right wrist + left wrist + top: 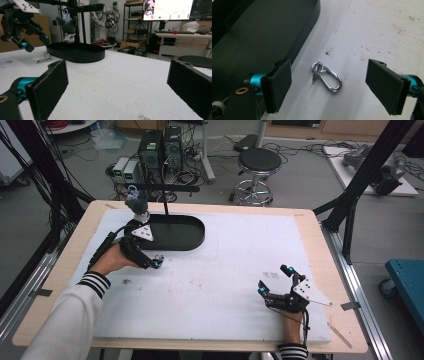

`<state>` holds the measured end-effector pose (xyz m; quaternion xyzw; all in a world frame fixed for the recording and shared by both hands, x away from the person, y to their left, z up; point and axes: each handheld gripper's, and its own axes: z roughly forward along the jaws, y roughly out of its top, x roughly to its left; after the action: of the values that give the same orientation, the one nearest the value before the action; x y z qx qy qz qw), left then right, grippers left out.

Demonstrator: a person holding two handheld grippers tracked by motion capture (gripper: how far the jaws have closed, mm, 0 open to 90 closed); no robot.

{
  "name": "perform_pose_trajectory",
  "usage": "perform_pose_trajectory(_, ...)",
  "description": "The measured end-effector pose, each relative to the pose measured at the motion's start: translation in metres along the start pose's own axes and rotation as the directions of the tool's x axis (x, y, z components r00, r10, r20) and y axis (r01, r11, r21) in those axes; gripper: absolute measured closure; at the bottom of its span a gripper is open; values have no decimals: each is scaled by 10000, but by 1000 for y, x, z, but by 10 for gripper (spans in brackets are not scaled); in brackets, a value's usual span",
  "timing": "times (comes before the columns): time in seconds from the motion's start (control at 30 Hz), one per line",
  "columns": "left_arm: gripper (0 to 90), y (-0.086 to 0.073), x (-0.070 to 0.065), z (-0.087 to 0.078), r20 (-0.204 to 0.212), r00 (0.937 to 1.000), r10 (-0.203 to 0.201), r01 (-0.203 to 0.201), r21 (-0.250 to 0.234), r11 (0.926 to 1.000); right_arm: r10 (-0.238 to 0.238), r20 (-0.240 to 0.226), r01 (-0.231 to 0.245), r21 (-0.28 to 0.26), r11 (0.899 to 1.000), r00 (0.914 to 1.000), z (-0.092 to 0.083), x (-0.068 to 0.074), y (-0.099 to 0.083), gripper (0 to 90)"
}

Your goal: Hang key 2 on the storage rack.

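A silver carabiner clip (327,78) with a small ring on one end lies flat on the white mat (225,270), just off the rim of the black oval tray (196,240). My left gripper (156,262) hangs low over the carabiner clip (159,257), jaws open, one pad (277,85) on each side and neither touching it. In the right gripper view the clip (44,59) lies below the left gripper (35,42). My right gripper (273,279) rests open near the mat's front right, nothing between its pads (47,86).
A black stand rises from the tray, and a small grey plush toy (136,202) hangs from its bar (75,8). The wooden table edge (320,245) frames the mat. A stool (257,162) and computer boxes stand on the floor behind.
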<state>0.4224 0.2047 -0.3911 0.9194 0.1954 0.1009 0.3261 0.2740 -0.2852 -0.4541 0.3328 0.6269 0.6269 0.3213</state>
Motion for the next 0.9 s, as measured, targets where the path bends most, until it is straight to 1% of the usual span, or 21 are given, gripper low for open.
perform_pose_trajectory(0.07, 229, -1, 1, 1, -84, 10000, -50, 51, 43, 10000, -6, -1, 6, 7, 10000, 10000, 0, 0, 0, 28)
perform_pose_trajectory(0.13, 267, -2, 3, 2, -67, 9999, -109, 110, 145, 9998, 14, -1, -14, 14, 10000, 10000, 0, 0, 0, 28)
perform_pose_trajectory(0.17, 273, -2, 4, 2, -121, 9999, -52, 55, 219, 9997, 4, -10, -4, 9, 10000, 10000, 0, 0, 0, 28)
perform_pose_trajectory(0.2, 285, -2, 4, 3, -204, 9997, -115, 120, 252, 9996, -23, -11, 23, -9, 10000, 10000, 0, 0, 0, 28)
perform_pose_trajectory(0.23, 324, -2, 4, 4, -368, 9993, -107, 121, 388, 9992, -18, -15, 18, 6, 10000, 10000, 0, 0, 0, 28)
perform_pose_trajectory(0.27, 362, -3, 4, 5, -377, 9991, -189, 205, 421, 9989, -32, -4, 32, -2, 10000, 10000, 0, 0, 0, 28)
perform_pose_trajectory(0.3, 365, -3, 5, 6, -406, 9991, -138, 156, 447, 9989, -15, -12, 15, 17, 10000, 10000, 0, 0, 0, 28)
perform_pose_trajectory(0.4, 413, -4, 6, 7, -368, 9993, -50, 66, 441, 9990, -26, 5, 26, 17, 10000, 10000, 0, 0, 0, 28)
perform_pose_trajectory(0.43, 420, -3, 6, 8, -462, 9989, -10, 31, 456, 9990, -26, 0, 26, 13, 10000, 10000, 0, 0, 0, 28)
perform_pose_trajectory(0.5, 444, -4, 6, 8, -382, 9993, 37, -18, 496, 9988, -20, 2, 20, 18, 10000, 10000, 0, 0, 0, 28)
perform_pose_trajectory(0.57, 463, -4, 7, 10, -442, 9990, 119, -93, 594, 9982, -50, 10, 50, 9, 10000, 10000, 0, 0, 0, 28)
perform_pose_trajectory(0.6, 489, -5, 7, 11, -378, 9992, 104, -83, 554, 9984, -32, 0, 32, 14, 10000, 10000, 0, 0, 0, 28)
perform_pose_trajectory(0.63, 504, -5, 7, 12, -412, 9990, 158, -134, 586, 9982, -31, 5, 31, 17, 10000, 10000, 0, 0, 0, 28)
perform_pose_trajectory(0.7, 512, -5, 8, 13, -354, 9992, 198, -175, 634, 9978, -27, -2, 27, 15, 10000, 10000, 0, 0, 0, 28)
perform_pose_trajectory(0.77, 539, -5, 8, 14, -306, 9992, 271, -252, 598, 9979, -33, 9, 33, 13, 10000, 10000, 0, 0, 0, 28)
perform_pose_trajectory(0.83, 585, -5, 9, 15, -278, 9990, 349, -331, 623, 9975, -27, -6, 27, 10, 10000, 10000, 0, 0, 0, 28)
perform_pose_trajectory(0.9, 596, -5, 9, 16, -227, 9989, 403, -388, 621, 9973, -33, 4, 33, 17, 10000, 10000, 0, 0, 0, 28)
